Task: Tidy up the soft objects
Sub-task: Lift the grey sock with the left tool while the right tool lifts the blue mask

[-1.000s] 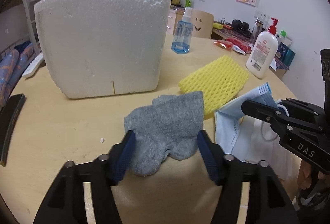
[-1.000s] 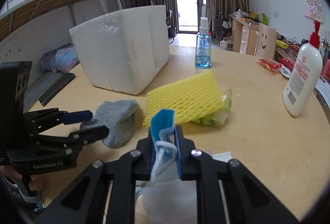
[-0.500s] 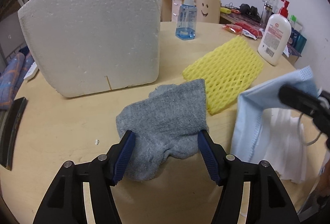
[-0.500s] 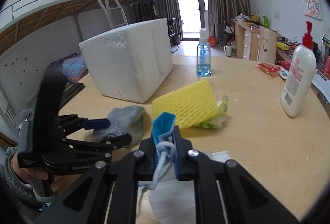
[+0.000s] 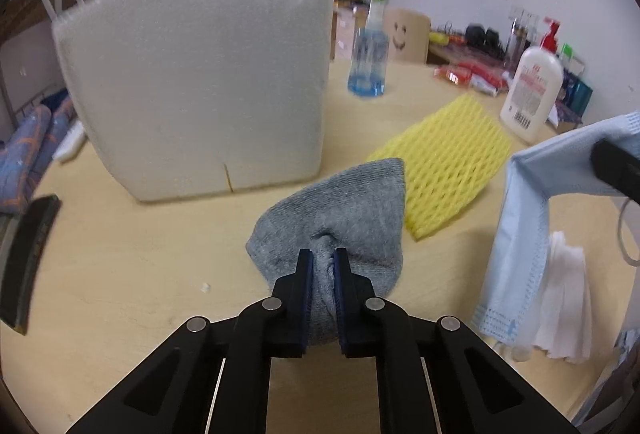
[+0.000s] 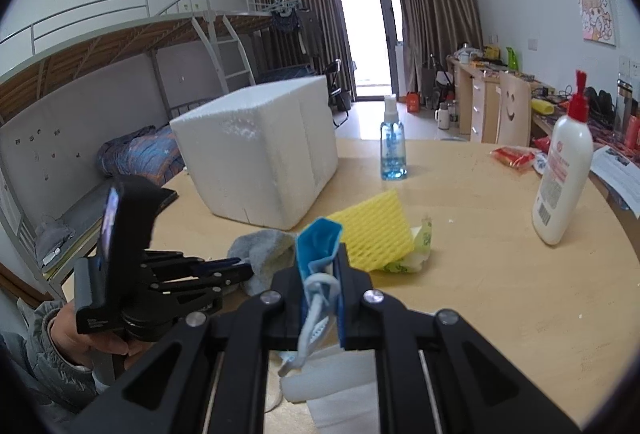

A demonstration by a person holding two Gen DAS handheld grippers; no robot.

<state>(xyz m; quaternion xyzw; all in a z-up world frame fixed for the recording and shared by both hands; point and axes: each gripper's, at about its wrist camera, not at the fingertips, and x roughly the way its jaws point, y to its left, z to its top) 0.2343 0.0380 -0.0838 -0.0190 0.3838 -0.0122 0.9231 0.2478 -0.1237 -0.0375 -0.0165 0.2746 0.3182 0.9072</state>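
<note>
My left gripper (image 5: 321,260) is shut on the near edge of a grey sock (image 5: 344,210) that lies on the wooden table; the sock also shows in the right wrist view (image 6: 262,246). My right gripper (image 6: 320,254) is shut on a blue face mask (image 6: 318,238), held above the table; in the left wrist view the mask (image 5: 520,234) hangs at the right. A yellow foam net (image 5: 448,158) lies flat beyond the sock. A white foam box (image 5: 200,82) stands at the back left.
A blue spray bottle (image 5: 368,54) and a white lotion bottle (image 5: 530,90) stand farther back. White tissue (image 5: 564,314) lies under the mask. A crumpled green-white wrapper (image 6: 416,250) lies by the net. A black object (image 5: 28,266) lies at the left table edge.
My left gripper has closed on the grey sock, bunching its near edge. My right gripper has lifted the blue mask higher off the table.
</note>
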